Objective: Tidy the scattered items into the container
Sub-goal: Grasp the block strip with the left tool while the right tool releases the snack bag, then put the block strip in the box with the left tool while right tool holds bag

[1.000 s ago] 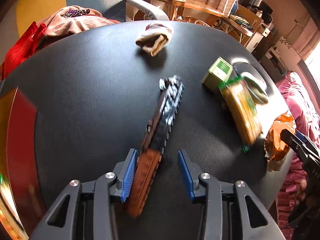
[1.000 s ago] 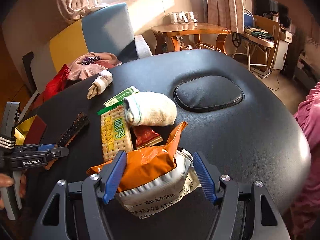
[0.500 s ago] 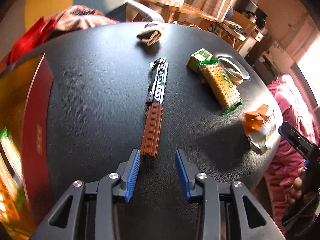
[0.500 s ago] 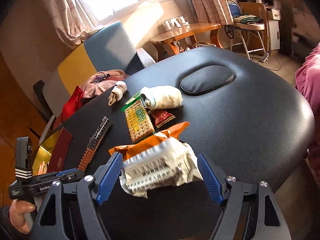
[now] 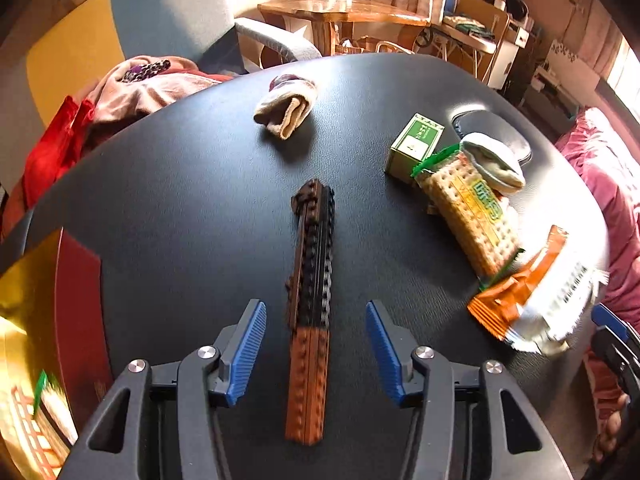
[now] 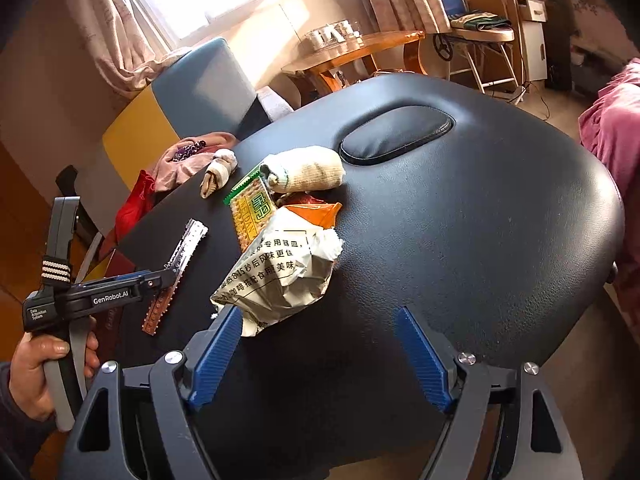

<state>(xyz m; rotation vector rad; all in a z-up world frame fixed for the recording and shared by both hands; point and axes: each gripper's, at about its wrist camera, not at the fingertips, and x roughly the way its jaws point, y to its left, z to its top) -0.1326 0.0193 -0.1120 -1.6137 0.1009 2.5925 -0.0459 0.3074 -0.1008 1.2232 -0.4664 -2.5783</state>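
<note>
A long brown-and-black brick bar (image 5: 310, 312) lies flat on the black padded table (image 5: 180, 200). My left gripper (image 5: 316, 320) straddles its brown end; its jaws are opening and neither pad touches the bar. In the right wrist view an orange-and-white snack bag (image 6: 284, 272) rests against the left fingertip of my right gripper (image 6: 320, 316). Those jaws are opening too, and the right pad stands well clear of the bag. A red-and-gold box (image 5: 78, 300) sits at the table's left edge.
A cracker pack (image 5: 468, 220), a green carton (image 5: 416, 142) and a rolled white sock (image 5: 494, 160) cluster right of the bar, and a beige sock (image 5: 286, 110) lies farther back. Behind the table stands a chair with clothes (image 5: 152, 88). Pink cloth (image 6: 616, 128) hangs at the right.
The left gripper drew back off the bar, then came forward over it with wider jaws. The right gripper's jaws widened and the bag went from between both pads to the left finger only.
</note>
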